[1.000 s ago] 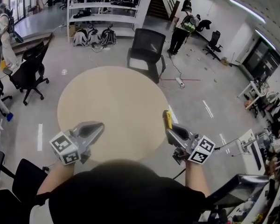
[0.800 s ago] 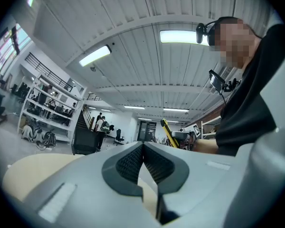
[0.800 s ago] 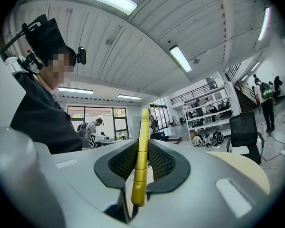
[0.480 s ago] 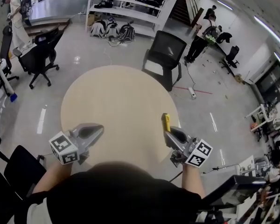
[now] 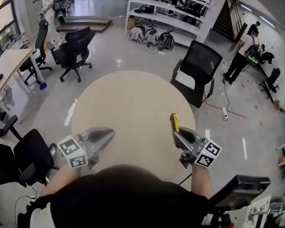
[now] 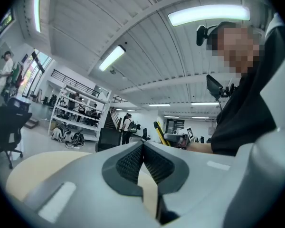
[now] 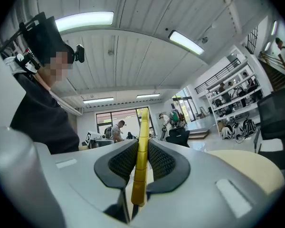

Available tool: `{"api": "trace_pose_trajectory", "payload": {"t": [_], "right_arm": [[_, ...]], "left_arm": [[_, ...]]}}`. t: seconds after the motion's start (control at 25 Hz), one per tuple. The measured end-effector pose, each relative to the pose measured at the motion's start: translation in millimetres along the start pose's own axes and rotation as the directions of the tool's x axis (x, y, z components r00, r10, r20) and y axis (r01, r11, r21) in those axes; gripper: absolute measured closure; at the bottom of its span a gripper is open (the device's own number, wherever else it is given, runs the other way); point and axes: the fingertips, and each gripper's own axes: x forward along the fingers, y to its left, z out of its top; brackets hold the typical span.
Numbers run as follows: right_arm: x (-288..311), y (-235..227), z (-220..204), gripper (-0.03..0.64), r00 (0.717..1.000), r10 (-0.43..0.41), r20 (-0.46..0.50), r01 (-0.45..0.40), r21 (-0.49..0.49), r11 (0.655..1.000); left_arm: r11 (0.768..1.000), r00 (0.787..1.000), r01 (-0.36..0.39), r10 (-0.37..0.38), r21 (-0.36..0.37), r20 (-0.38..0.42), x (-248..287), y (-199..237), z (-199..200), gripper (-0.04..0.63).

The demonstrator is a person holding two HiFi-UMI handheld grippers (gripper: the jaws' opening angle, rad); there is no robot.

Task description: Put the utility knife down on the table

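A yellow utility knife (image 5: 175, 122) stands clamped between the pads of my right gripper (image 5: 176, 133), its tip pointing away from me over the near right part of the round beige table (image 5: 128, 103). In the right gripper view the knife (image 7: 142, 146) runs upright through the jaws of my right gripper (image 7: 142, 144), past both pads. My left gripper (image 5: 111, 133) hovers over the table's near left edge. In the left gripper view the pads of my left gripper (image 6: 142, 146) meet with nothing between them, and the knife (image 6: 160, 131) shows far off to the right.
A black office chair (image 5: 198, 68) stands at the table's far right side. More black chairs stand at the far left (image 5: 75, 49) and near left (image 5: 31, 158). A wooden desk (image 5: 7, 65) lies at the left, and white shelves (image 5: 173, 11) at the back. People stand in the distance.
The head view has swung left, so the table and room sit further right in the picture. Both grippers have shifted a little over the table's near edge; the knife stays clamped.
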Motion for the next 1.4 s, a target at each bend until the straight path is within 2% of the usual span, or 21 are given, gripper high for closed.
{"api": "trace_pose_trajectory", "payload": {"t": [0.12,0.28,0.64,0.84,1.16,1.4], "right_arm": [[10.2,-9.6,0.5,0.535,0.999,0.031,0.017,-0.031,0.017,0.999],[38.8,-15.5,-8.7,0.535,0.999,0.029,0.019,-0.030,0.031,0.999],[94.8,-19.5,-32.9,0.535,0.999,-0.021,-0.030,0.023,0.079,0.997],[126.1,-34.2,-36.4,0.535,0.998,-0.002,-0.070,0.007,0.078,0.997],[154.0,-78.7,-44.6,0.535,0.993,0.040,-0.115,-0.029,0.094,0.995],[178.0,-142.1,-55.5,0.535,0.991,0.031,-0.128,-0.016,0.116,0.993]], "left_arm": [[0.999,0.999,-0.034,0.035,0.007,-0.021,-7.6,4.7,-1.3,0.595],[0.997,0.997,-0.076,0.075,-0.020,-0.023,-25.5,43.4,-1.4,0.595],[0.999,0.999,-0.027,0.026,-0.042,-0.021,-35.1,109.7,-4.0,0.595],[0.999,0.999,-0.031,0.031,-0.036,0.017,-28.1,143.3,3.9,0.595],[0.995,0.997,-0.075,0.075,-0.060,0.005,-8.2,176.3,-5.6,0.595],[0.990,0.995,-0.100,0.098,-0.096,-0.022,24.6,228.5,-16.8,0.597]]}}
